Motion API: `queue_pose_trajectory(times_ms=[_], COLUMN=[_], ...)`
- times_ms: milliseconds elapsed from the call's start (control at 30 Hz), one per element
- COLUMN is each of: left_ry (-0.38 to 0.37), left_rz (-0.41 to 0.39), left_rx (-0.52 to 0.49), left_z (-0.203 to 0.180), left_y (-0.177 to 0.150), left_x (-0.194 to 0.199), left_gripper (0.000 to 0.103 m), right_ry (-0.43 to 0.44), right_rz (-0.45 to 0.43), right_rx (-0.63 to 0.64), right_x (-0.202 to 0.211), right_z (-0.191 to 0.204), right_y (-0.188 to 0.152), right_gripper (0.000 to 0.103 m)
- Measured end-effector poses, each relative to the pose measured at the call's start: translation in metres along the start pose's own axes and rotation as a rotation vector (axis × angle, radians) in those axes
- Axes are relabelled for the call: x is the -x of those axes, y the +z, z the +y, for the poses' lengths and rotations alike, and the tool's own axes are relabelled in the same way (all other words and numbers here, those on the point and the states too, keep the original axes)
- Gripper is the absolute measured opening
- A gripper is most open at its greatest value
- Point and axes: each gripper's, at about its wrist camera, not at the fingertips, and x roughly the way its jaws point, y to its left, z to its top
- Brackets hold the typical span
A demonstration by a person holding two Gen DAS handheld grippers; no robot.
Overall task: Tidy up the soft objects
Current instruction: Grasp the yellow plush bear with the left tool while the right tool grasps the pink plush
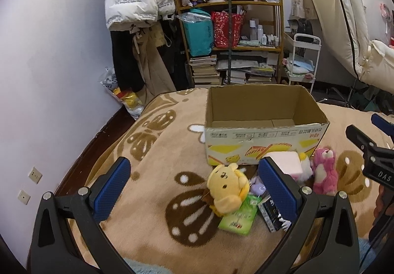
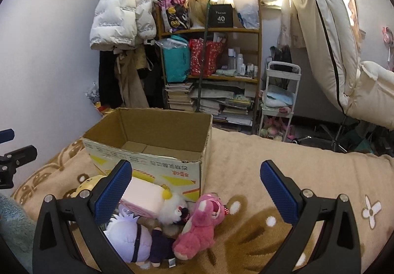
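Two handheld grippers hover over a tan blanket on a bed, facing an open, empty cardboard box. The left gripper has its blue-padded jaws spread wide, holding nothing and touching nothing; a yellow plush lies on the blanket between them, partly on a green tissue pack. The right gripper is likewise spread wide and empty. Between its jaws, just in front of the box, lies a pile of soft things: a pink bear, a white fluffy toy, a pink block and a pale-haired doll, all touching one another.
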Motion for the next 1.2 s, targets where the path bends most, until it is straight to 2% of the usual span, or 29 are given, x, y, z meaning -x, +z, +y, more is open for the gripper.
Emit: queue_pose_trajectory(times_ms=[333, 567, 767, 867, 1000, 1033, 1133, 1200], left_ry=[-0.018, -0.041, -0.070, -0.075, -0.062, -0.055, -0.044, -0.043], left_rz=[0.101, 0.214, 0.317, 0.360, 0.412, 0.414, 0.422, 0.431], left_rx=[-0.011, -0.003, -0.009, -0.019, -0.041, -0.045, -0.043, -0.041], left_z=[-0.015, -0.024, -0.029, -0.032, -0.038, -0.039, -0.039, -0.038], left_y=[0.006, -0.004, -0.014, -0.022, -0.031, -0.032, -0.036, -0.038], left_x=[-0.058, -0.100, -0.128, -0.140, -0.152, -0.153, -0.156, -0.159], left_gripper=[0.102, 0.102, 0.102, 0.102, 0.102, 0.102, 0.101, 0.096], right_ry=[-0.012, -0.027, -0.044, -0.078, -0.070, -0.069, -0.051, -0.042], right_rz=[0.095, 0.235, 0.299, 0.342, 0.381, 0.382, 0.406, 0.423], right_rx=[-0.038, -0.051, -0.067, -0.080, -0.106, -0.108, -0.123, -0.132], right_x=[-0.042, -0.074, -0.085, -0.090, -0.095, -0.095, -0.100, -0.102], right_z=[-0.012, -0.013, -0.015, -0.019, -0.024, -0.025, -0.029, -0.030], right_y=[-0.005, -0.025, -0.038, -0.044, -0.051, -0.052, -0.054, -0.057], right_gripper=[0.103, 0.103, 0.103, 0.103, 0.103, 0.102, 0.089, 0.083])
